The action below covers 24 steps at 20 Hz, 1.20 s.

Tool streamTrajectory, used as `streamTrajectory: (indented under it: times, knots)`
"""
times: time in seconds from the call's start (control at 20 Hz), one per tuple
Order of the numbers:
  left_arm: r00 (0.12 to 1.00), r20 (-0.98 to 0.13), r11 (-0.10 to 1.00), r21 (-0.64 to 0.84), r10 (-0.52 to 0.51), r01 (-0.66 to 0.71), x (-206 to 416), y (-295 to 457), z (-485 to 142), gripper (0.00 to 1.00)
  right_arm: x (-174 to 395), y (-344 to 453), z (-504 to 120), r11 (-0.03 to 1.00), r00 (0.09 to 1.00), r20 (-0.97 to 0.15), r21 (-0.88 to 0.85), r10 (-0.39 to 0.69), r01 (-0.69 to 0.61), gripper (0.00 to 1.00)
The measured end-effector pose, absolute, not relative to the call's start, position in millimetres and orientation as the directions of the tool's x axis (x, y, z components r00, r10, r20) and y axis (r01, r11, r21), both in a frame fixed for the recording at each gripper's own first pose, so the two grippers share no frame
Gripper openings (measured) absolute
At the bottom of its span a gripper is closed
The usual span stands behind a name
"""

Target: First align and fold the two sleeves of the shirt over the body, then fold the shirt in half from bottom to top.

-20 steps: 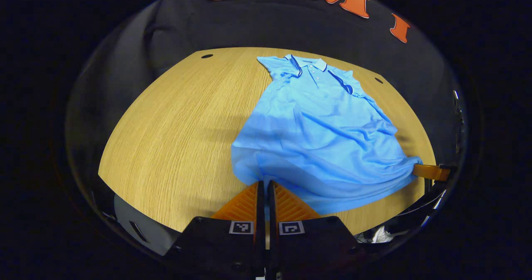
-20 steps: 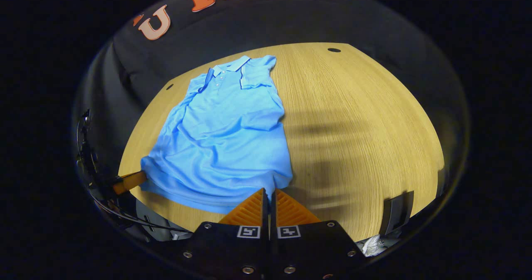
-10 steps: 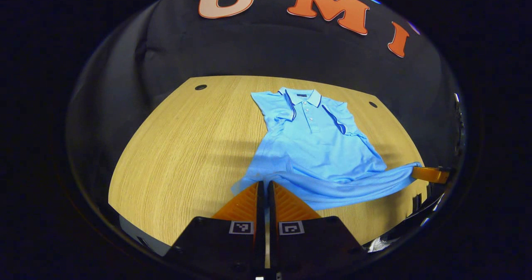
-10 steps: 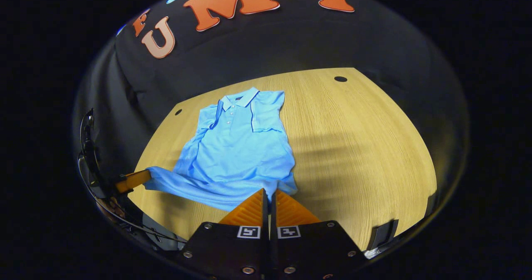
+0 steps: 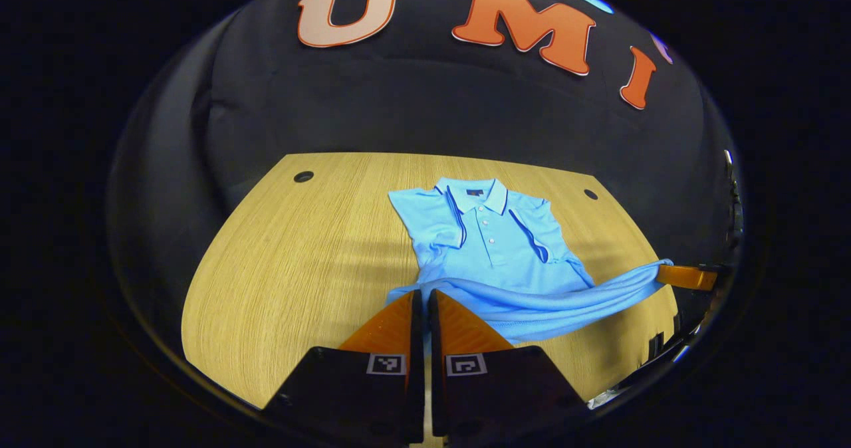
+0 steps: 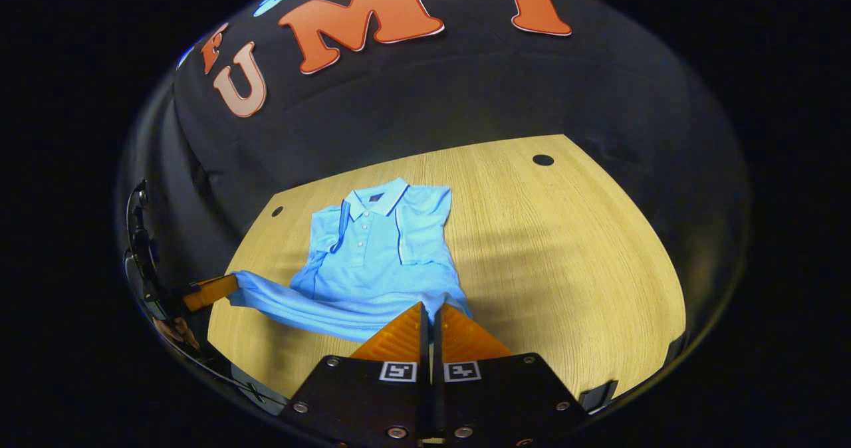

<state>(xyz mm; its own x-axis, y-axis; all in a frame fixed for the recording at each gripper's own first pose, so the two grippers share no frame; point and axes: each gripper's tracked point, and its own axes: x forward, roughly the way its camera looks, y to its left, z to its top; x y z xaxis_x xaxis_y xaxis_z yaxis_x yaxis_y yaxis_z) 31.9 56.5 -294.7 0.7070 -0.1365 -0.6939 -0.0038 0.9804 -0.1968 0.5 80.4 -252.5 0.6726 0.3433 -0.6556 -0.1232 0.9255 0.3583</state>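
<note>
We pinch the hem of the light blue polo shirt [image 5: 495, 242] with our left gripper [image 5: 421, 293] and right gripper [image 6: 431, 306], lifted above the wooden table [image 5: 299, 255]; its collar lies flat.

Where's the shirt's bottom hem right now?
In the left gripper view, the hem hangs stretched between the left gripper and the right gripper, lifted above the table, below the collar.
</note>
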Motion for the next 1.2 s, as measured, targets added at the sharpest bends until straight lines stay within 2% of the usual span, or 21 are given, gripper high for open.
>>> streamTrajectory:
  times: [0.45, 1.2]
  knots:
    - [0.715, -0.683, 0.977, -0.213, -0.153, 0.006, 127.9, 73.2, -299.1, 0.08, 95.1, 110.5, -239.9, 0.929, 0.702, -0.637, 0.359, 0.317, -0.094, 0.01]
    - [0.700, -0.692, 0.974, -0.228, -0.174, 0.017, 289.7, 97.9, -368.7, 0.08, 254.8, 148.9, -301.9, 0.932, 0.686, -0.675, 0.363, 0.271, -0.011, 0.01]
